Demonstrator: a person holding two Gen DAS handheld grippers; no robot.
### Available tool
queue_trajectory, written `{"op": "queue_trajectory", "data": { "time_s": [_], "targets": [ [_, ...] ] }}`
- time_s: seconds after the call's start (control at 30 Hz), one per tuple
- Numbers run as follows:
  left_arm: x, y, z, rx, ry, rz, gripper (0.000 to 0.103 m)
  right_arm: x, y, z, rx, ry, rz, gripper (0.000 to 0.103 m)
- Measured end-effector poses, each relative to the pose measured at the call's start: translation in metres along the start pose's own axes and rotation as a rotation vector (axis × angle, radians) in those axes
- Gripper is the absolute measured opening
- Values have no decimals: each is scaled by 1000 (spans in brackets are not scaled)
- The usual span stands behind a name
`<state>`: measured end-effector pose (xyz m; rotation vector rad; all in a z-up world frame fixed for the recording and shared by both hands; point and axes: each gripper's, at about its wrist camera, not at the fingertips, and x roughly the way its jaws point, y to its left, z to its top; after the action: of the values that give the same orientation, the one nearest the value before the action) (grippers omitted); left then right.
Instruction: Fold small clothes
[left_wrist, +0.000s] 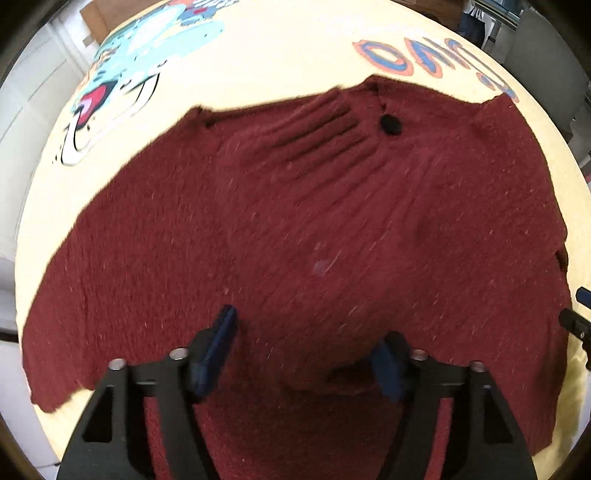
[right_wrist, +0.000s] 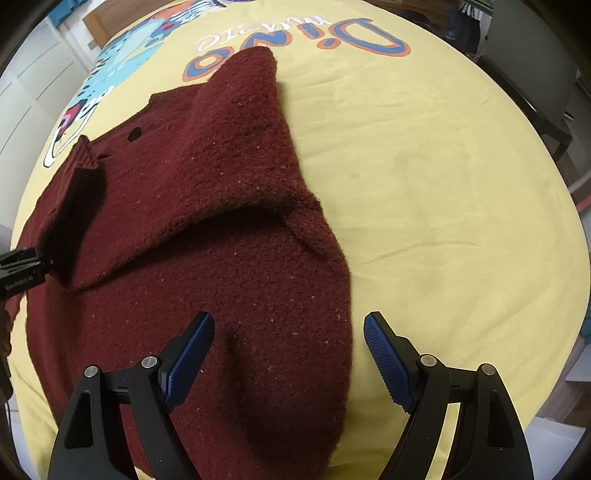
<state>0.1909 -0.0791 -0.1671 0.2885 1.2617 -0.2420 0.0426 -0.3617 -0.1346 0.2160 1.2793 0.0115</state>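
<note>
A pale yellow bedsheet printed with a blue cartoon dinosaur and orange-outlined blue lettering (right_wrist: 424, 155) fills both views, its lettering along the top of each frame. On it lies the dark red knitted sweater (left_wrist: 295, 229), which takes up most of the left wrist view from edge to edge and the left and centre of the right wrist view (right_wrist: 207, 229). In the right wrist view one sleeve is folded across the body, forming a thick flap with a shadowed gap under it at mid-frame. The left gripper (left_wrist: 308, 349) sits at the bottom centre of its view, black arms and blue ribbed pads spread apart over the knit, with a raised fold of fabric bunched between them; whether the pads press it is unclear. The right gripper (right_wrist: 284, 356) at the bottom of its view is likewise spread wide, straddling the sweater's right edge, one pad over wool, the other over sheet. A small round black button (left_wrist: 390, 124) sits near the ribbed neckline in the upper centre.
</note>
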Motion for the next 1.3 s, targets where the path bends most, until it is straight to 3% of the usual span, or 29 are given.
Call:
{"op": "queue_trajectory", "data": {
  "time_s": [0.07,0.2,0.27,0.37,0.63,0.7,1.0,1.1,1.17,1.3],
  "targets": [
    [3,-4,12,4,-4,11,66,-1,-1,-1,3,0,1,84],
    [6,10,20,-18,21,-41,61,0,-3,-3,6,5,2,84],
    [7,19,20,-46,18,-60,35,2,-4,-4,6,13,7,84],
    [7,42,15,-93,12,-94,25,6,0,-4,-3,25,3,84],
    [20,109,-21,-291,23,-171,23,6,15,0,-26,27,7,84],
    [28,122,-31,-322,33,-188,25,5,18,0,-36,21,8,84],
    [37,158,-58,-428,57,-231,64,4,21,0,-46,22,4,84],
    [16,137,-74,-435,66,-214,77,5,21,-2,-47,25,2,84],
    [11,147,-75,-439,55,-206,89,6,21,-2,-45,27,1,84],
    [-9,152,-61,-434,-27,-139,94,7,24,-3,-44,30,0,84]
  ]
}}
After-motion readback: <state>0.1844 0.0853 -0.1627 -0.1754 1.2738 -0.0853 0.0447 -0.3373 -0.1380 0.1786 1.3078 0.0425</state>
